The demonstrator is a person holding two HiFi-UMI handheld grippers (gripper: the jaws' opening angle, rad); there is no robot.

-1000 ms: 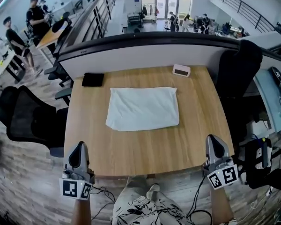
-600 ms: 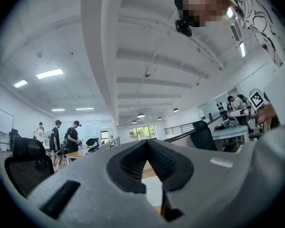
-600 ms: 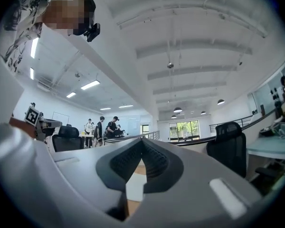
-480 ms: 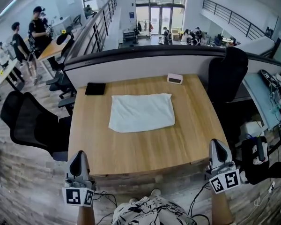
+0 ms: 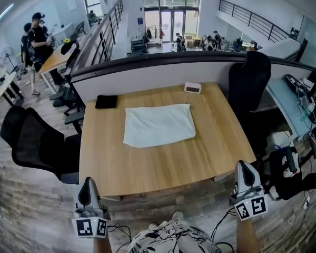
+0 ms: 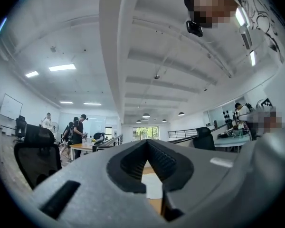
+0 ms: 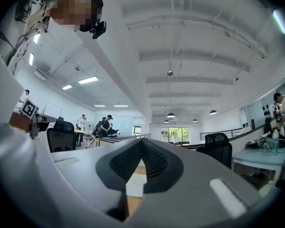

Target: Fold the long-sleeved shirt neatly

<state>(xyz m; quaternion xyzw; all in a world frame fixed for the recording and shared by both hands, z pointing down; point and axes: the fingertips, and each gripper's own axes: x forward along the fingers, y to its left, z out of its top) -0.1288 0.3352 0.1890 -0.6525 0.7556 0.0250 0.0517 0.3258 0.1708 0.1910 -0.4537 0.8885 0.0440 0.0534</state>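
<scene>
Shirt [image 5: 158,125]: it lies as a flat, pale rectangle about the middle of the wooden surface [image 5: 163,170], somewhat toward the far side. Its long side runs left to right, parallel to the near edge. No sleeve or hem sticks out from the outline, so the fold looks finished, or at most needs one more fold.

The left hand-held gripper [image 5: 86,182] and the right hand-held gripper [image 5: 242,164] hang off the near edge of the surface, one at each near corner, both pointing forward toward the shirt. In each gripper view the jaws meet at the tips with nothing clamped between them. The shirt shows only as a pale patch far ahead, seen through the gap lower down between the jaws.

The shirt is well apart from both of them, straight ahead and about midway between the two, so neither hand is plainly nearer. Any further fold would mean reaching forward over bare wood to the shirt's near long edge, the left hand going for its left corner and the right hand for its right.

A black flat item [image 5: 106,101] and a small white device [image 5: 193,87] lie beyond the shirt, clear of it.
</scene>
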